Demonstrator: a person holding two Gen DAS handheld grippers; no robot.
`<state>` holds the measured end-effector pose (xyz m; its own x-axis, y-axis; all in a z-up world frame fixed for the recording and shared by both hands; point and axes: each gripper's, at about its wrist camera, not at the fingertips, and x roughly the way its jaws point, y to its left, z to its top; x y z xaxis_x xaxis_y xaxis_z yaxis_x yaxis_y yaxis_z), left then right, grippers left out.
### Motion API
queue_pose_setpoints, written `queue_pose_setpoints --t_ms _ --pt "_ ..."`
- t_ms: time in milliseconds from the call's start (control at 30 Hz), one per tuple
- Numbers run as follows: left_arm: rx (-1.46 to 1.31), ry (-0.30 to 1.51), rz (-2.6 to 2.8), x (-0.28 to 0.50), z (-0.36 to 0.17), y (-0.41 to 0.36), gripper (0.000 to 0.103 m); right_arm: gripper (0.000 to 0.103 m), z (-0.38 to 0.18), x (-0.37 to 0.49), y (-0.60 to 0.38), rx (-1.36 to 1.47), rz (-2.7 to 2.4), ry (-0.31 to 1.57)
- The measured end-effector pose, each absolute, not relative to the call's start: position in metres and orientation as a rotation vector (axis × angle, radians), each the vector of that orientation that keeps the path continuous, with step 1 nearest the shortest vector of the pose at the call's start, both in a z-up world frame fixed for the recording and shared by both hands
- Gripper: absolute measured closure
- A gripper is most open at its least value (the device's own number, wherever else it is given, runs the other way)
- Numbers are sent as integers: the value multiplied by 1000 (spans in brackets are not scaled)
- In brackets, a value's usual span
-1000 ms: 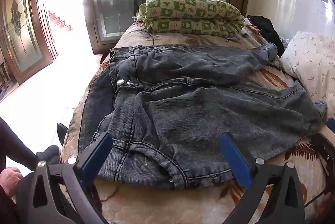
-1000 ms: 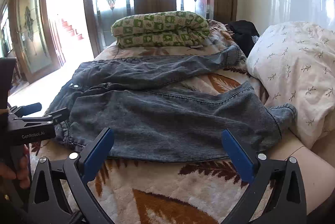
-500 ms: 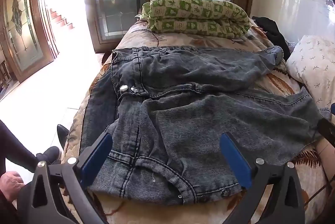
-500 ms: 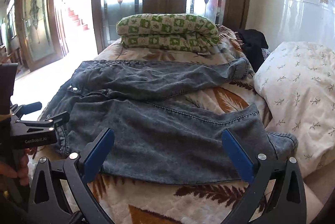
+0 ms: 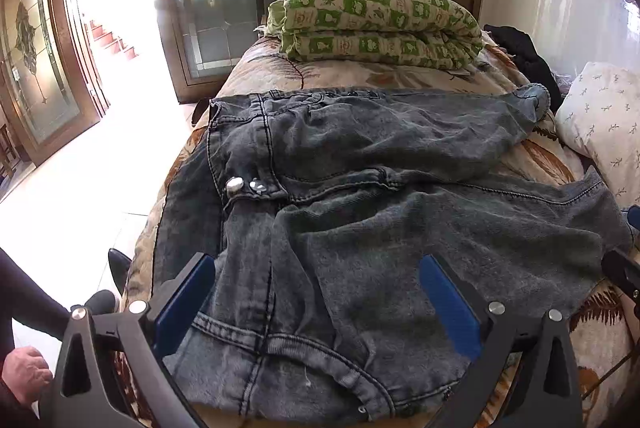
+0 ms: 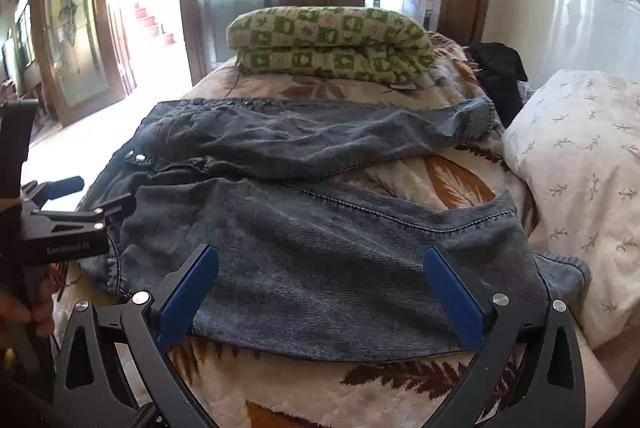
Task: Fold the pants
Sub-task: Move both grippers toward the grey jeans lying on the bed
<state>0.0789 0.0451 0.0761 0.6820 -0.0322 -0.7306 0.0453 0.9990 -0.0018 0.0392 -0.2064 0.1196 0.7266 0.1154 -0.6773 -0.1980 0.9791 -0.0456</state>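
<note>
Grey washed-denim pants (image 5: 380,195) lie spread on the bed, waistband to the left, both legs running right, slightly apart. In the right wrist view the pants (image 6: 320,220) show the near leg ending in a cuff (image 6: 560,268) by the pillow. My left gripper (image 5: 316,304) is open and empty, hovering over the near waistband corner. My right gripper (image 6: 320,292) is open and empty, over the near edge of the near leg. The left gripper's body (image 6: 60,228) shows at the left of the right wrist view.
A folded green checked quilt (image 5: 380,23) lies at the far end of the bed. A white patterned pillow (image 6: 580,167) sits at the right, black clothing (image 6: 500,71) behind it. The leaf-print blanket (image 6: 360,388) covers the bed. Wooden glass doors stand beyond.
Both grippers have moved forward over the pants; the near waistband and the near leg edge now lie between their open fingers. The pants have not moved.
</note>
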Motion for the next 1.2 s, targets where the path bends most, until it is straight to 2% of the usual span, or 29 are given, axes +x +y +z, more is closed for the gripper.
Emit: queue_pose_setpoints --t_ms 333,900,1200 --pt "30 869 -46 110 68 59 0 0 105 77 -218 9 243 936" --pt "58 872 -12 154 66 76 0 0 116 154 -218 -29 260 901" --pt "38 881 27 212 72 105 0 0 110 227 -210 -41 249 901"
